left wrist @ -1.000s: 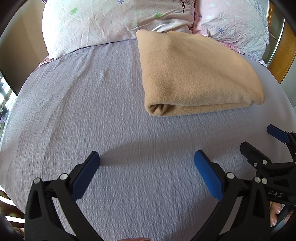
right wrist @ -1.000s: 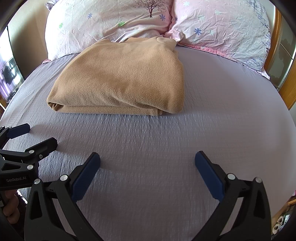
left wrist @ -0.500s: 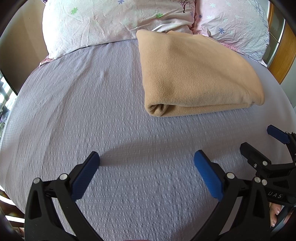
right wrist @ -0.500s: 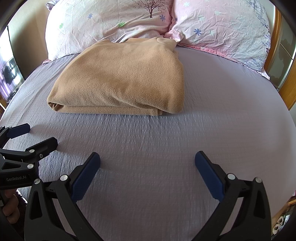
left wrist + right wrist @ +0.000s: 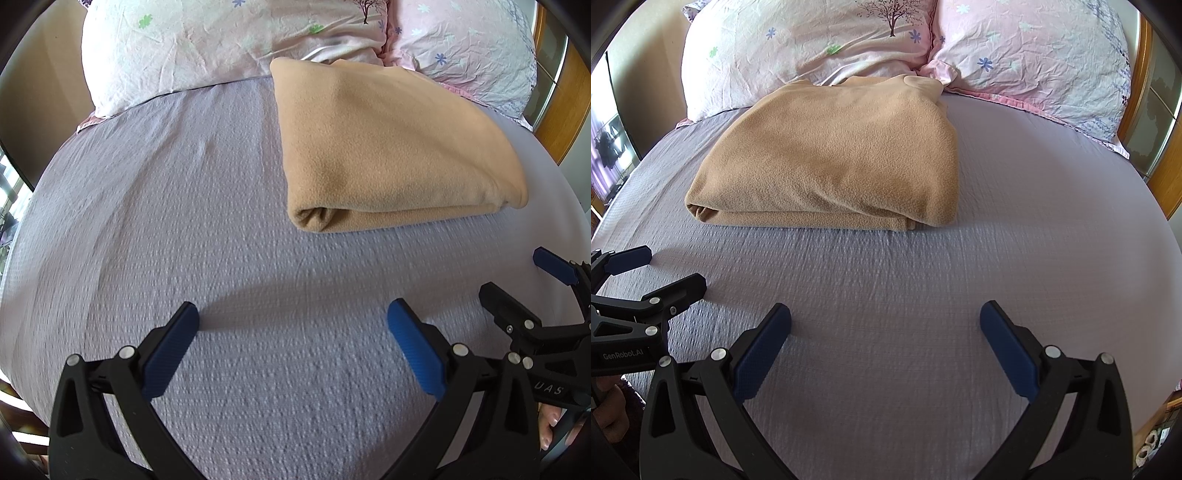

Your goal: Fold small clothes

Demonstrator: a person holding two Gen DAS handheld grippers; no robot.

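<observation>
A tan fleece garment (image 5: pixel 388 147) lies folded in a neat rectangle on the lilac bed sheet (image 5: pixel 166 221), its far end against the pillows. It also shows in the right wrist view (image 5: pixel 834 158). My left gripper (image 5: pixel 291 321) is open and empty, low over the bare sheet, short of the garment's near fold. My right gripper (image 5: pixel 884 321) is open and empty too, over the sheet in front of the garment. Each gripper shows at the edge of the other's view: the right one (image 5: pixel 517 288) and the left one (image 5: pixel 661 273).
Two floral pillows (image 5: pixel 812 48) (image 5: pixel 1034 62) lie at the head of the bed. A wooden headboard (image 5: pixel 1160 177) and a glass panel stand at the right. A beige wall (image 5: pixel 44 96) is at the left. The sheet (image 5: pixel 1034 221) stretches wide on both sides of the garment.
</observation>
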